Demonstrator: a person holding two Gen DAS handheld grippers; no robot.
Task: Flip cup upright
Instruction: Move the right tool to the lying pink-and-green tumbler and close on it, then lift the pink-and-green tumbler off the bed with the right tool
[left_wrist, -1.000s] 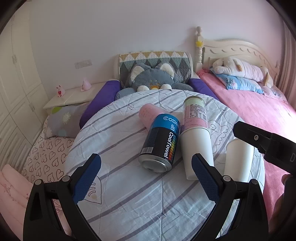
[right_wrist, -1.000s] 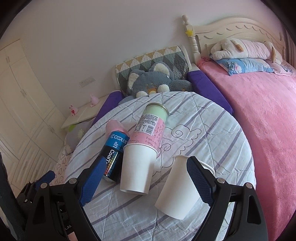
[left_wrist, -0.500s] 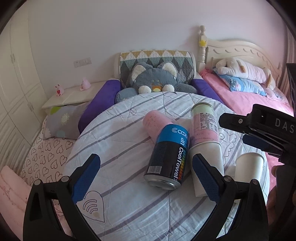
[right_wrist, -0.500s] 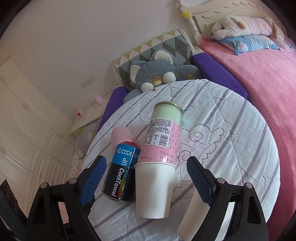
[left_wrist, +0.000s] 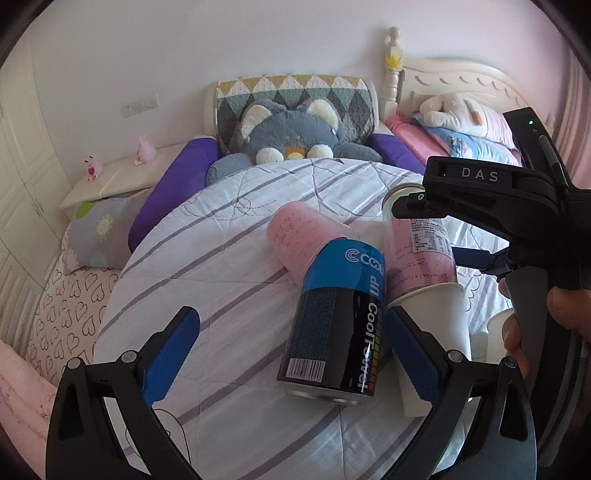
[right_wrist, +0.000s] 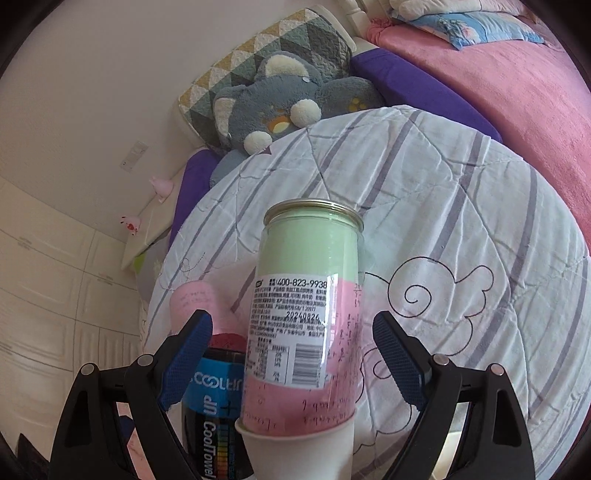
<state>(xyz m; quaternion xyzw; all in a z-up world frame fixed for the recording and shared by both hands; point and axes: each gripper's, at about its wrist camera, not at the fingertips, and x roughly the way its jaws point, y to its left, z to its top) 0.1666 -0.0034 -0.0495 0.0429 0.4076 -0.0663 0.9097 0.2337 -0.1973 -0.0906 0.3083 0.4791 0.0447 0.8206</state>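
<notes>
Right, I have the right hand-held gripper (right_wrist: 293, 354) spread wide, its fingers either side of the pink-and-green can (right_wrist: 310, 280) and touching nothing. That can lies on its side with its near end pushed into the mouth of the white paper cup (right_wrist: 295, 450), which I take to be the cup to flip. The cup sits at the bottom of the right wrist view, closer in than the fingertips. Its long axis runs straight away from me, in line with the fingers, so my right hand is the nearer one.

The left hand-held gripper (left_wrist: 290, 354) is also wide open and holds nothing. It hovers over the striped tabletop (left_wrist: 221, 236), with the cup just off its right finger.

By my count: two cans, the second being the blue-and-black can (left_wrist: 336, 332); one pink cup (left_wrist: 303, 236) on its side; and a white sliver (left_wrist: 496, 328) behind my right hand, possibly a second paper cup.
</notes>
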